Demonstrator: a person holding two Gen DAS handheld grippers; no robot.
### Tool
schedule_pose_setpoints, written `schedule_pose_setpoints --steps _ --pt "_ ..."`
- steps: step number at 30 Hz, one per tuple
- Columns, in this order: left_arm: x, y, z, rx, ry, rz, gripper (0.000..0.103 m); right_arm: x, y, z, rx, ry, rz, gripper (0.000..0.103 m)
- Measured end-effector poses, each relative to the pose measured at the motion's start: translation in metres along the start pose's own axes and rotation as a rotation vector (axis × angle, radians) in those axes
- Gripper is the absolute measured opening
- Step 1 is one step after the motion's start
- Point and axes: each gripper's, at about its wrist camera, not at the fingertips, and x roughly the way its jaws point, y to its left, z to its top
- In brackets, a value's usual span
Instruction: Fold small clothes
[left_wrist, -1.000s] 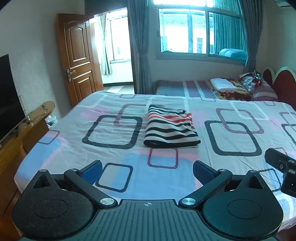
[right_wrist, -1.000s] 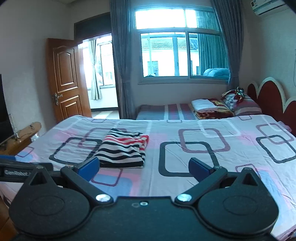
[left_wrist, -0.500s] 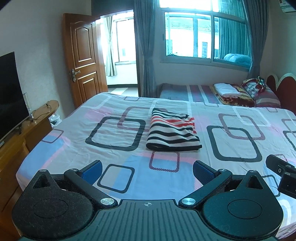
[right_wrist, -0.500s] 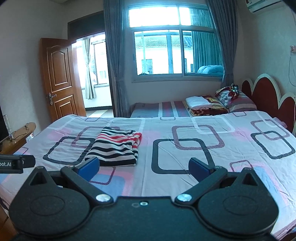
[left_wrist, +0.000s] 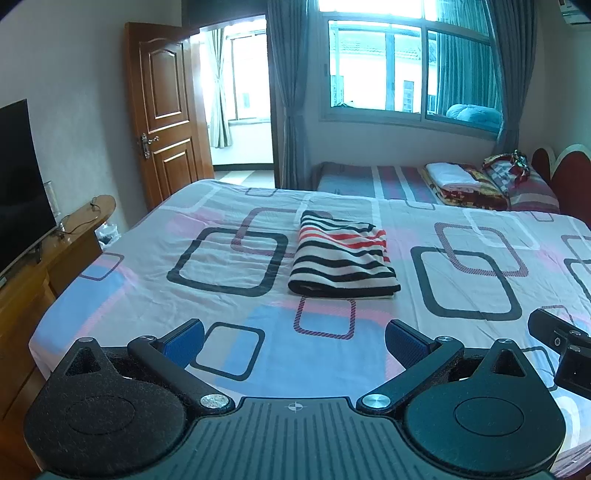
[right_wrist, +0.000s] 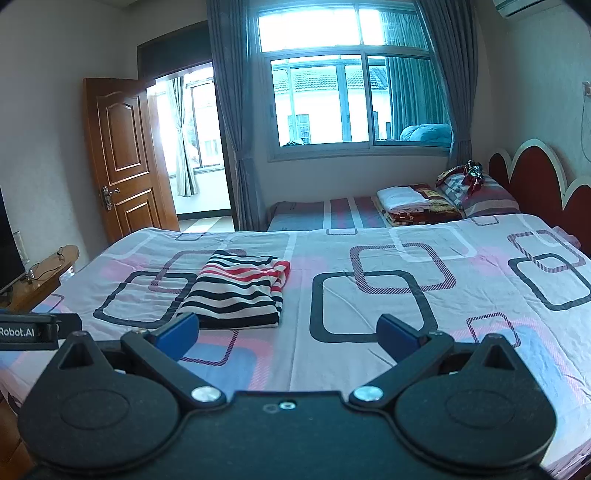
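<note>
A folded garment with black, white and red stripes (left_wrist: 341, 256) lies flat on the patterned bed sheet (left_wrist: 236, 343), a neat rectangle near the bed's middle. The right wrist view has the same garment (right_wrist: 238, 290) left of centre. My left gripper (left_wrist: 294, 341) hovers over the near edge of the bed, open, nothing between its blue pads, well short of the garment. My right gripper (right_wrist: 288, 336) is open too and empty, held to the right of the left one. Part of the right gripper's body (left_wrist: 561, 350) shows at the left view's right edge.
A wooden cabinet (left_wrist: 48, 258) with a television (left_wrist: 18, 177) stands left of the bed. A second bed (right_wrist: 369, 214) with folded bedding and a pillow lies beyond. A red headboard (right_wrist: 535, 177) is at the right. An open wooden door (right_wrist: 123, 158) is at the back.
Both grippers have drawn back and risen a little from the bed, so the garment looks smaller and farther. The garment itself has not moved. Both stay open.
</note>
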Motion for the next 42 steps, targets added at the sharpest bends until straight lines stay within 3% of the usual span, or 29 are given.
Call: schedule_pose_setpoints --steps 30,42 --pt "0.011 0.001 0.000 -0.002 0.015 -0.007 0.103 0.009 0.002 -0.003 -0.012 0.023 0.023 0.102" --pt "0.025 -0.004 0.002 0.021 0.008 -0.047 0.103 0.018 0.001 -0.003 -0.019 0.037 0.032 0.102"
